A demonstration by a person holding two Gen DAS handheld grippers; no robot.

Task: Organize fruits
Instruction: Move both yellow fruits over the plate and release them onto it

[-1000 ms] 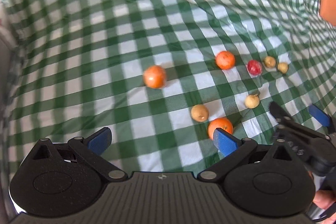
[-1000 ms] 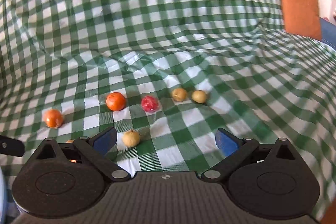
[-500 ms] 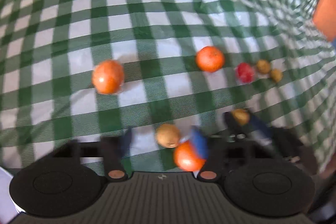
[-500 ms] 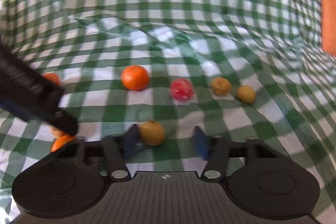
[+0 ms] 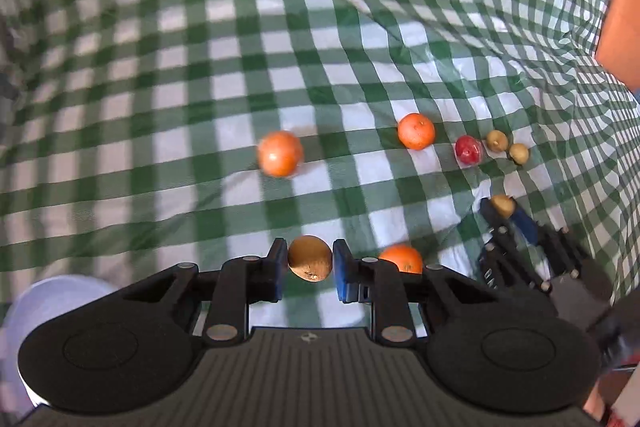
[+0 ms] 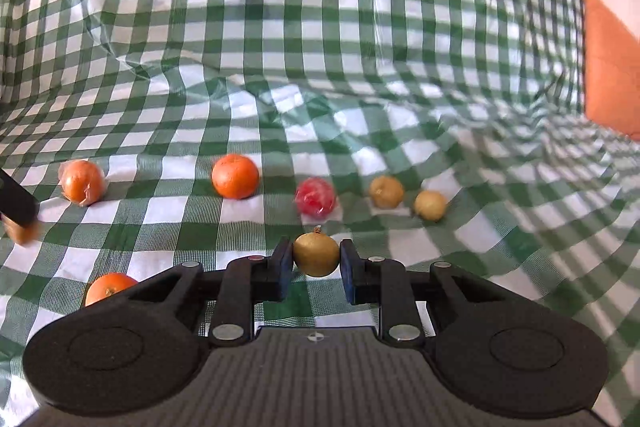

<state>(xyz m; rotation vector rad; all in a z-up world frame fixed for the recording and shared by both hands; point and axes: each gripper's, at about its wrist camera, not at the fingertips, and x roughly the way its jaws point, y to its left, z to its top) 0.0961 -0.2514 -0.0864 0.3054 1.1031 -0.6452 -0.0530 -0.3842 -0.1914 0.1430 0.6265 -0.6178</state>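
A second ago both my tongs were spread wide above the scattered fruit; now each pair has come down and closed on a piece. My left tongs point(image 5: 310, 265) pinch a small brown fruit point(image 5: 310, 263) between the blue pads, and it seems to sit just off the green-checked cloth point(image 5: 160, 107), though I can't be sure it is clear. My right tongs point(image 6: 316, 265) pinch a yellow-brown stemmed fruit point(image 6: 316, 254) the same way.

From the left wrist, an orange point(image 5: 401, 259) lies just at 3 o'clock of my held fruit, partly behind the tongs' arm. Another orange point(image 5: 280, 153) sits up at 12 o'clock, and a third point(image 5: 416, 131) at about 1 o'clock. Beyond that one, toward 2 o'clock, come a red fruit point(image 5: 468, 150) and two small yellowish fruits point(image 5: 497, 140) point(image 5: 519, 153), close together in a loose row. I can't tell whether the bed or a bench carries the cloth.

I read this as the grasp step done on both sides at once. The two small brownish fruits look like kin to the yellowish pair, so my guess is they belong beside those, with the oranges grouped apart. The round fruit could roll on this rumpled cloth when set down, so a gentle release in a flat patch would be wise.
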